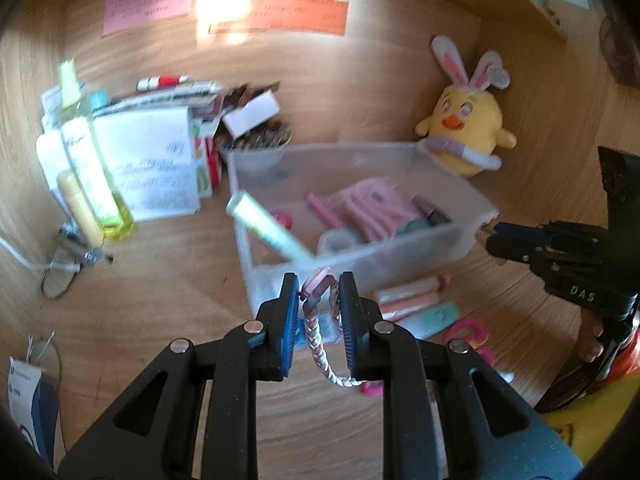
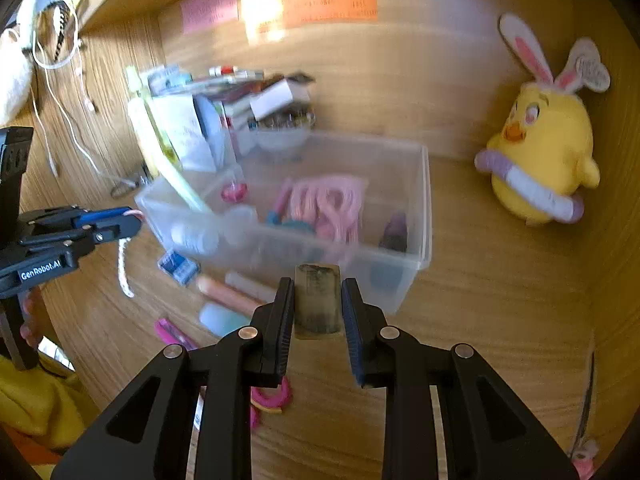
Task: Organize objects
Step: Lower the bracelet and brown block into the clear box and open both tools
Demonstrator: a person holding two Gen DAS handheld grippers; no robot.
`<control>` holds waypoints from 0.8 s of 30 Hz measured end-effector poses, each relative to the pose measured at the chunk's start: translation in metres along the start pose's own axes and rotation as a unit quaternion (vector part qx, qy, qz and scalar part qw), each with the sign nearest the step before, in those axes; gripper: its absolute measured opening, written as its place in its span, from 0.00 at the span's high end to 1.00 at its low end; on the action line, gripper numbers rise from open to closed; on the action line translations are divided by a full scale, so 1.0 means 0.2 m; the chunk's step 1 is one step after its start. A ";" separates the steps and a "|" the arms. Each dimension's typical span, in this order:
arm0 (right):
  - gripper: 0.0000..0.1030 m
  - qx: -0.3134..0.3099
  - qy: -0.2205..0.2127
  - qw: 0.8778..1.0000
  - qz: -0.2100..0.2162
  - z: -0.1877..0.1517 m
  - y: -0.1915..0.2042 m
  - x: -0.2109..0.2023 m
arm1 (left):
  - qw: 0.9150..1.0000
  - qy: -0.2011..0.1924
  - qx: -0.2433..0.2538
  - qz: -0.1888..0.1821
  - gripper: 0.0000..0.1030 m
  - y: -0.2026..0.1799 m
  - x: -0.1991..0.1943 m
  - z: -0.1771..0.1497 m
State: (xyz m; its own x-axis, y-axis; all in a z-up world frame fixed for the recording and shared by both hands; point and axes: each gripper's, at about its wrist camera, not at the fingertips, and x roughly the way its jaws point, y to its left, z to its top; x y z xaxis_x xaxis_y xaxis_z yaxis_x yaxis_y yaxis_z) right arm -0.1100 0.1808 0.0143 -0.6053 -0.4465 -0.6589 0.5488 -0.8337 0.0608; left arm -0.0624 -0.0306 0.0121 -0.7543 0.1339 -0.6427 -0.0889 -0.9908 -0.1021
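We see the clear plastic bin (image 1: 472,236) just ahead of both sets of tongs on the wooden desk (image 1: 168,304), its near wall almost at the fingertips of each. Inside it, ahead of the left gripper (image 1: 319,292), lie a heap of pink pieces (image 1: 372,204), a pale green tube (image 1: 268,228) leaning against the near left wall, a roll of tape (image 1: 338,240) and a few small dark items too blurred to name. The left gripper is clenched narrowly on a pink-and-white braided cord (image 1: 316,336), a pink tab at its top pinched between the blue pads while the braid loops down beneath the fingers, clear of the desk. The right gripper (image 2: 318,300) is clamped on a small dark, olive-edged block (image 2: 317,300), held upright between its black fingers in front of the bin's near right corner. Beyond and to the right of both tongs sits a yellow plush chick (image 2: 540,152) with rabbit ears. Past the bin to the left we see a stack of papers and boxes (image 1: 156,160) with a yellow-green bottle (image 1: 96,168). Below the left gripper's right finger, on the desk outside the bin, lie orange and pale sticks (image 1: 408,300), a mint card (image 1: 434,318) and pink clips (image 1: 468,332).
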 end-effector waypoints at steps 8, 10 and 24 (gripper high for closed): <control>0.79 0.001 -0.047 0.999 0.002 0.13 0.00 -0.06 | 0.999 -0.035 -0.022 -0.023 0.81 -0.03 -0.02 0.17; 0.79 0.007 -0.053 0.999 0.002 0.15 -0.01 -0.06 | 0.998 -0.043 -0.033 -0.027 0.81 -0.03 -0.01 0.21; 0.79 0.019 -0.027 0.999 -0.007 0.23 -0.09 0.13 | 0.998 -0.036 -0.049 -0.012 0.81 -0.02 0.15 0.30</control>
State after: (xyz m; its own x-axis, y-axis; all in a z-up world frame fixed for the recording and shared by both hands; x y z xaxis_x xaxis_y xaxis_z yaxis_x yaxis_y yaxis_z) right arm -0.1628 0.1686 0.0309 -0.6435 -0.4511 -0.6184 0.5182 -0.8514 0.0819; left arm -0.1237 -0.0244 0.0389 -0.7980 0.1526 -0.5830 -0.0467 -0.9802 -0.1926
